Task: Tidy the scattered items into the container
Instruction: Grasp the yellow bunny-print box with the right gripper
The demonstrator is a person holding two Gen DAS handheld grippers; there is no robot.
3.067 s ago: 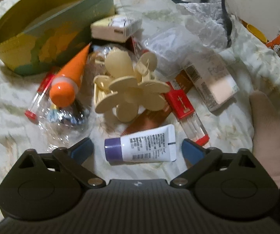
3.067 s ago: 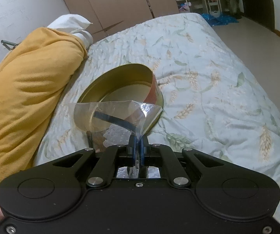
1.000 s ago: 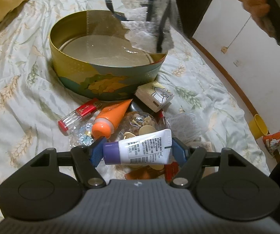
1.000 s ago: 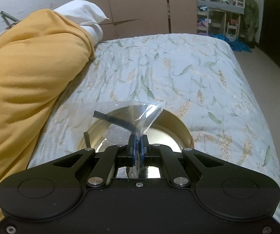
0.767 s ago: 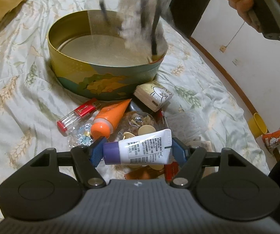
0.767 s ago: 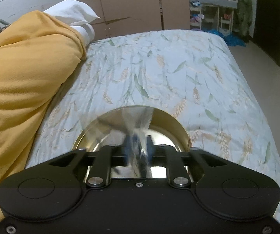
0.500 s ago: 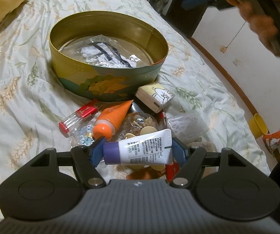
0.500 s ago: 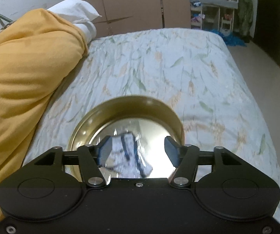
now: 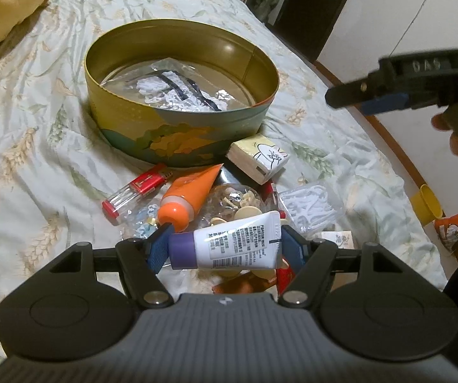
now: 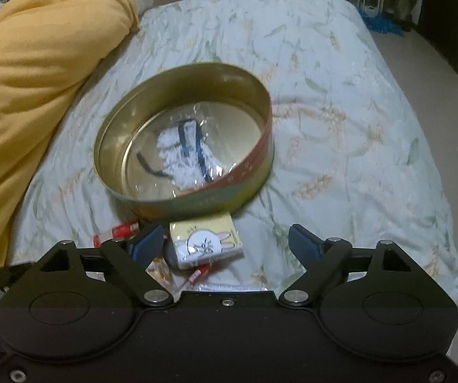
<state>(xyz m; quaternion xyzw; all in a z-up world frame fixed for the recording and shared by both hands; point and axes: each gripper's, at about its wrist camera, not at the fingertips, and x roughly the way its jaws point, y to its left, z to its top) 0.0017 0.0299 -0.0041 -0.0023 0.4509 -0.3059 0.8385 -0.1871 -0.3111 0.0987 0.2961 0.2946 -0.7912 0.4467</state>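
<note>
Our left gripper (image 9: 225, 249) clamps the white tube with the purple cap (image 9: 229, 245) crosswise between its blue pads, above the pile of scattered items. Our right gripper (image 10: 225, 242) has just been opening and stands wide with nothing held, over the rabbit-print packet (image 10: 206, 245). Beyond, the round tin (image 9: 181, 142) on the bedspread (image 9: 31, 134) holds the clear bag (image 10: 184, 150).
</note>
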